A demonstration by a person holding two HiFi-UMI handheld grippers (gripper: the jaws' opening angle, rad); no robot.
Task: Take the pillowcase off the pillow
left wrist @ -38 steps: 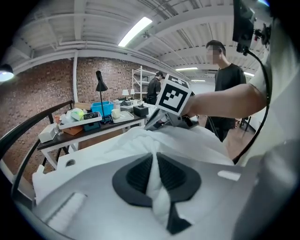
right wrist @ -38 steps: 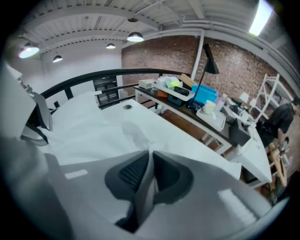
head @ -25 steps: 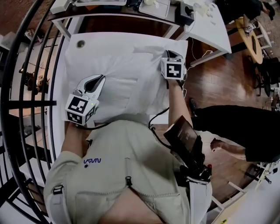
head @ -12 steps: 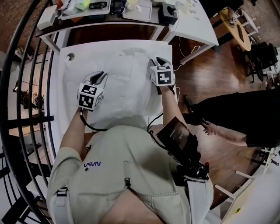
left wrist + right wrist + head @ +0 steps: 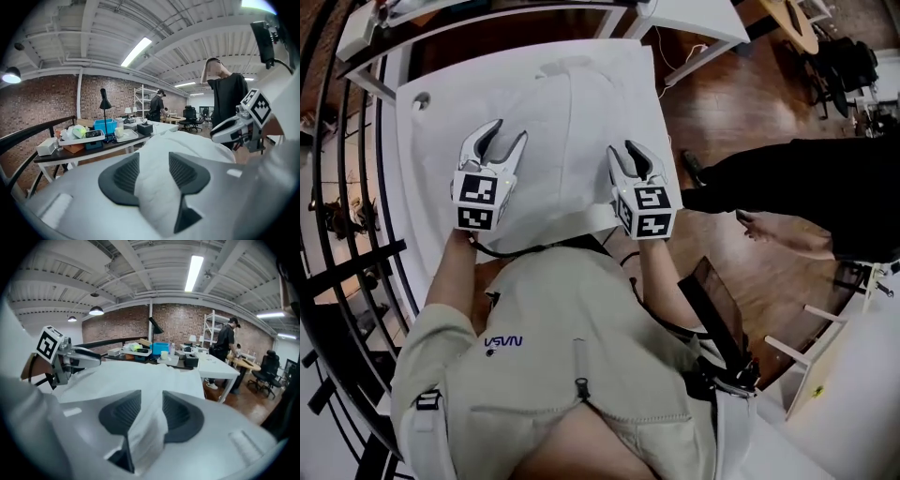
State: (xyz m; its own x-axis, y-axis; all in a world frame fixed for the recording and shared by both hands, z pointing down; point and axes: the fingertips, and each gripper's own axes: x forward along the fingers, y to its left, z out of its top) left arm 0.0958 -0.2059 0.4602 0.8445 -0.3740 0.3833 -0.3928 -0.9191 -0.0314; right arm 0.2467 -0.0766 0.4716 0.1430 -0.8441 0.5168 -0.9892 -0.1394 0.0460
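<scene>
The left tongs [image 5: 508, 133] and, farther, the right tongs [image 5: 623, 150] have drawn back along the pillow [image 5: 572, 112] toward the person; both have just been opening. Each stands apart, a loose fold of white pillowcase [image 5: 157, 187] between, ungripped. The pillow lies on the white table [image 5: 417, 178]. The shirt [image 5: 572, 309] print reads "NASA", upside down.

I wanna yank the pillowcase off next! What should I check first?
1. Grip of left gripper: its jaws have just been opening, and the pillowcase fabric sits between them unpinched: not ok.
2. Grip of right gripper: its jaws have just been opening, with a loose fold between them: not ok.
3. Pillowcase rests on the table: ok.
4. Which end is open: cannot tell.
5. Bystander stands apart from the table: ok.
</scene>
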